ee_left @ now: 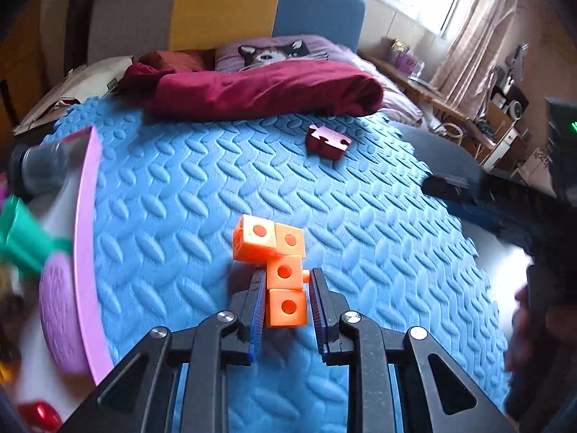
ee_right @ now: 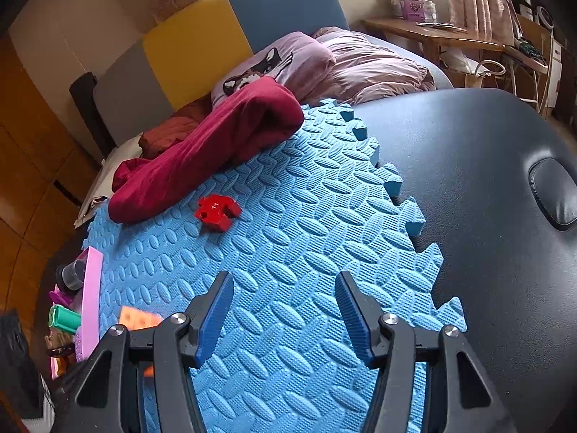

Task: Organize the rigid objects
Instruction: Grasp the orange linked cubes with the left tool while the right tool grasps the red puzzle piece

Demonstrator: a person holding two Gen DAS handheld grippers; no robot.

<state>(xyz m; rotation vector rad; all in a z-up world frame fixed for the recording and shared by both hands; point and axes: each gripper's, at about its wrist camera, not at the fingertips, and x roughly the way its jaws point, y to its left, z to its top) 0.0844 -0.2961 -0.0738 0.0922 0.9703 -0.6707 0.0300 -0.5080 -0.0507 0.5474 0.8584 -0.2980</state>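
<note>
My left gripper (ee_left: 288, 274) is shut on an orange piece of several linked cubes (ee_left: 279, 263), its blue pads pressing the lower cubes from both sides above the blue foam mat (ee_left: 360, 198). The same orange piece (ee_right: 139, 319) shows blurred at the lower left of the right wrist view. A red puzzle-shaped block (ee_left: 327, 141) lies on the far part of the mat, also seen as the red block (ee_right: 216, 212). My right gripper (ee_right: 285, 278) hovers open over the mat (ee_right: 306, 223) with nothing between its fingers.
A pink tray (ee_left: 86, 238) holding a green item (ee_left: 21, 238) and a grey bottle (ee_left: 39, 169) borders the mat's left edge. A maroon cloth (ee_right: 202, 151) lies at the mat's far end. A dark padded surface (ee_right: 468, 180) extends to the right.
</note>
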